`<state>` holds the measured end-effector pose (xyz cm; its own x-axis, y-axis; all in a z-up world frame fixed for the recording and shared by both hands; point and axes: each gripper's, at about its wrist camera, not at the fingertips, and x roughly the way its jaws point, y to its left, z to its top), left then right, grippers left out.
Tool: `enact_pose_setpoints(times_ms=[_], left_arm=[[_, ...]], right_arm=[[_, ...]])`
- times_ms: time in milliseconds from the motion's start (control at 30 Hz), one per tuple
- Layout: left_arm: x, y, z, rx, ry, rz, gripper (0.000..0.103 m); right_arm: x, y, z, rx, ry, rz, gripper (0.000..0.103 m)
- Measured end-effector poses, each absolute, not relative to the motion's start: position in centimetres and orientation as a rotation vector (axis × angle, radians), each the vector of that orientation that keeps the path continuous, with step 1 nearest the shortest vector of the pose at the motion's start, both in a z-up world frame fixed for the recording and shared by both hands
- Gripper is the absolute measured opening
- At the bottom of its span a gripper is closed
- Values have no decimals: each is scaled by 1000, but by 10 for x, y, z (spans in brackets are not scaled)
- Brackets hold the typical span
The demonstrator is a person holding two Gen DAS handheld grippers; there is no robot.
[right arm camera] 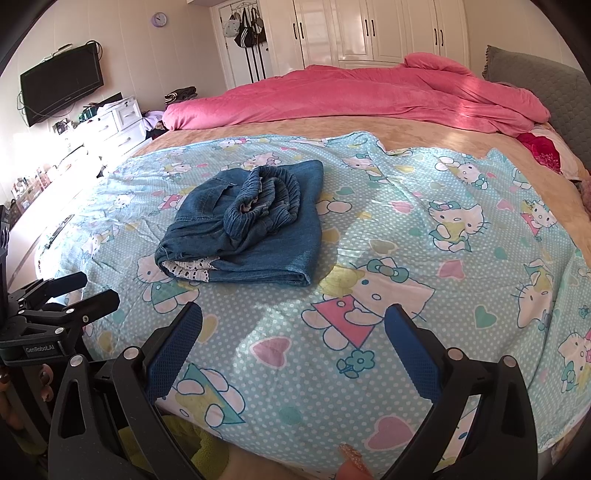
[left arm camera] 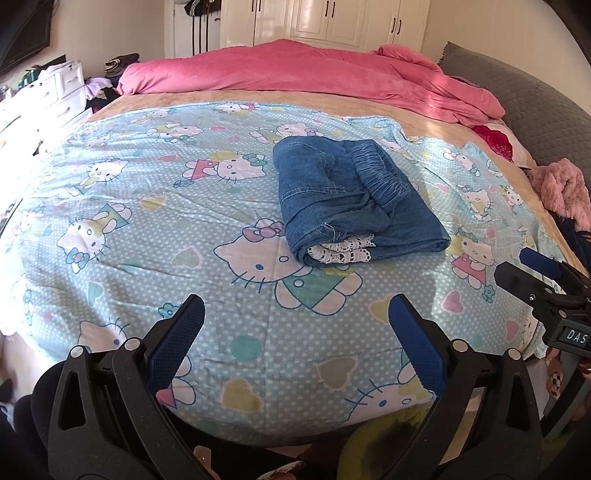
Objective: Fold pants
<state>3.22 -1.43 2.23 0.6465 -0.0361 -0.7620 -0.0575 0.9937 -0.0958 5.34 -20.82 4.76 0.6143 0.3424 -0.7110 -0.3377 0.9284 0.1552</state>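
A pair of blue denim pants lies folded into a compact bundle on the light blue cartoon-print sheet, elastic waistband on top and white lace trim showing at the near edge. The right wrist view shows the same pants left of centre. My left gripper hovers open over the sheet's near edge, well short of the bundle. My right gripper is open too, empty, and also back from the pants. Each gripper appears at the side of the other's view: the right gripper, the left gripper.
A rumpled pink duvet covers the far half of the bed, with a grey headboard at right. A pink fuzzy garment lies at the right edge. White drawers and a wall TV stand left; wardrobes behind.
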Motion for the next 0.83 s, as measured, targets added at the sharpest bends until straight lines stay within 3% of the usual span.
enact_pose_setpoints(times_ms=[567,833], left_arm=[[41,2,32,-100,849,7,94],[117,126,17,-177,959,290,94]], right_arm=[[72,-243,32,22,837,264,99],[157,-362,26,20,821,-101,99]])
